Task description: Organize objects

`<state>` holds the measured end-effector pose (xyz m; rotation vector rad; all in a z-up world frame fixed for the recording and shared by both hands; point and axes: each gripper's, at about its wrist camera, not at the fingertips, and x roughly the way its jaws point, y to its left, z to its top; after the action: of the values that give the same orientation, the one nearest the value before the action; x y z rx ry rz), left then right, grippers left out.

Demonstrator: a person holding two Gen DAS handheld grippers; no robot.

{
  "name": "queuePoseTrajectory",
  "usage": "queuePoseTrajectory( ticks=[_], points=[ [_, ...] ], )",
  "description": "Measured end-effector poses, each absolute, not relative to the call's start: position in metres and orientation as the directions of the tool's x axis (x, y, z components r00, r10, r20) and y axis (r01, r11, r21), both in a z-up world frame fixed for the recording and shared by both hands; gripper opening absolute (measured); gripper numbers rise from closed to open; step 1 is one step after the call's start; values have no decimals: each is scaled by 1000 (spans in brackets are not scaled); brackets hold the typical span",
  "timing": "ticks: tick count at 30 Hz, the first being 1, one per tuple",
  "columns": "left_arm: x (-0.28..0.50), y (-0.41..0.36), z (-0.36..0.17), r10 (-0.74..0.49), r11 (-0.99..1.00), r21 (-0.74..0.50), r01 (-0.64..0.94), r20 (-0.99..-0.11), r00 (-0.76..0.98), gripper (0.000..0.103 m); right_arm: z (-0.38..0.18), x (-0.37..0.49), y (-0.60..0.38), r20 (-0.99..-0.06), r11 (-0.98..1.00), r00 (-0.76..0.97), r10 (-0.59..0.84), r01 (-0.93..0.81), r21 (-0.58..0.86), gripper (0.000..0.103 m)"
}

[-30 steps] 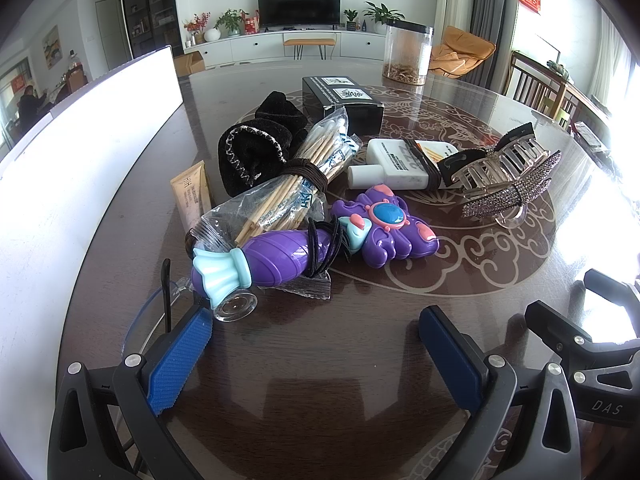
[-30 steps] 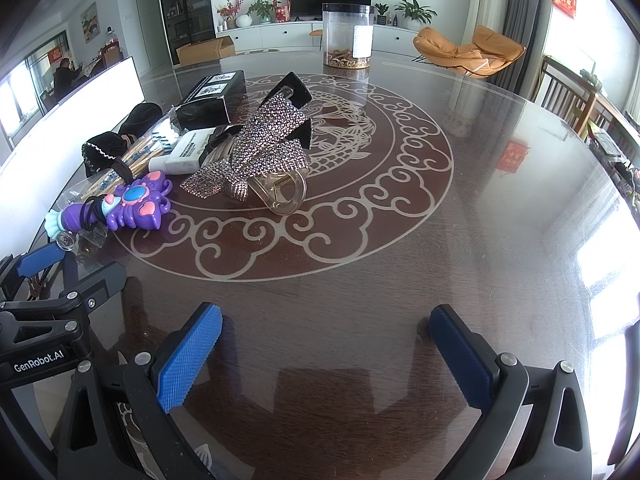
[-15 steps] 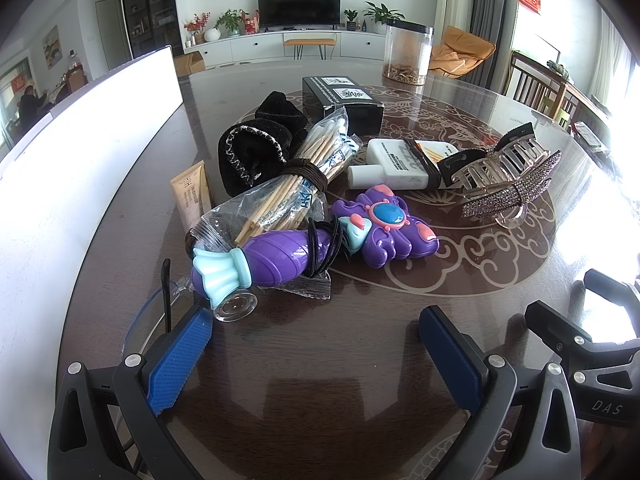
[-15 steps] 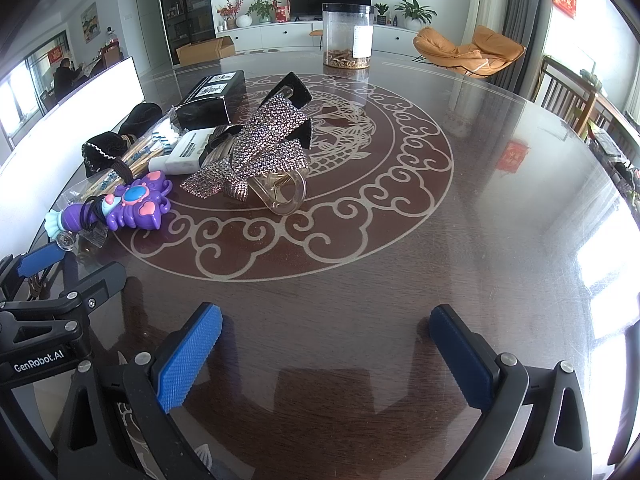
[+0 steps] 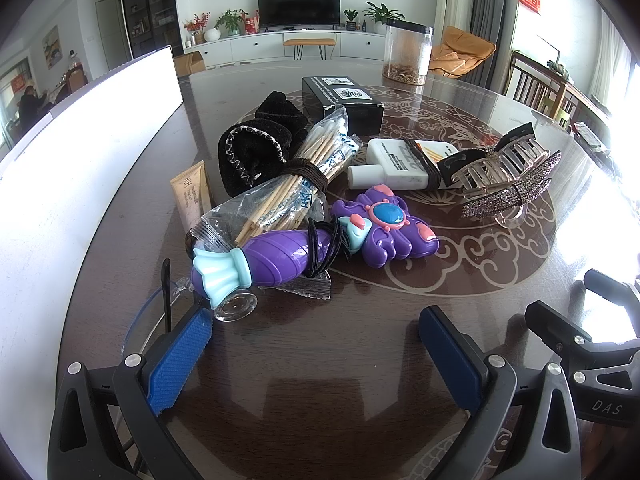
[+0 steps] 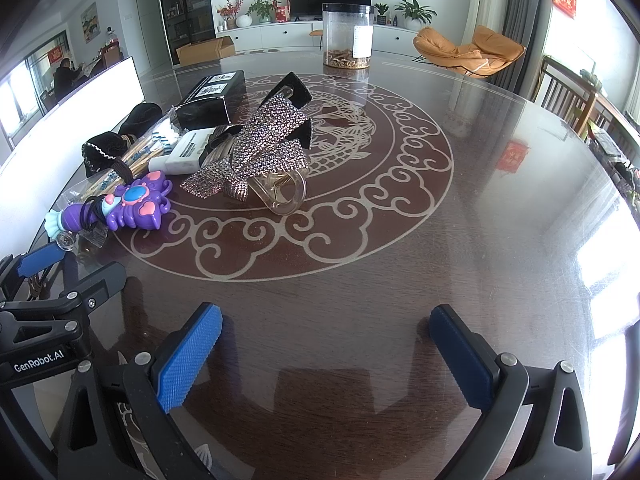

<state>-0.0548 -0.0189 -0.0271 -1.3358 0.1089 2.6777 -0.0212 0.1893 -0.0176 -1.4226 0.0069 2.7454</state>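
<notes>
Purple toy wand (image 5: 312, 240), swab bundle (image 5: 296, 184) and rhinestone hair claw (image 6: 256, 152) lie heaped by the bench's left edge — unsorted; left gripper (image 5: 316, 354) and right gripper (image 6: 328, 358) hover with jaws wide, empty.

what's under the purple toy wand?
Under the purple toy wand, the clear bag of cotton swabs lies partly pinned, its crimped end sticking out below the handle. Black hair ties loop the handle. Whatever lies beneath the wand's head is hidden.
</notes>
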Motion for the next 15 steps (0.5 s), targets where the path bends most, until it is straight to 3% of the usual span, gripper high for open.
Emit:
queuePoseTrajectory(
  ticks=[15],
  points=[
    [-55, -19, -27, 98, -987, -1, -162, -799, -594, 103, -16, -20, 187, -816, -999, -577, 38, -44, -15, 103]
  ],
)
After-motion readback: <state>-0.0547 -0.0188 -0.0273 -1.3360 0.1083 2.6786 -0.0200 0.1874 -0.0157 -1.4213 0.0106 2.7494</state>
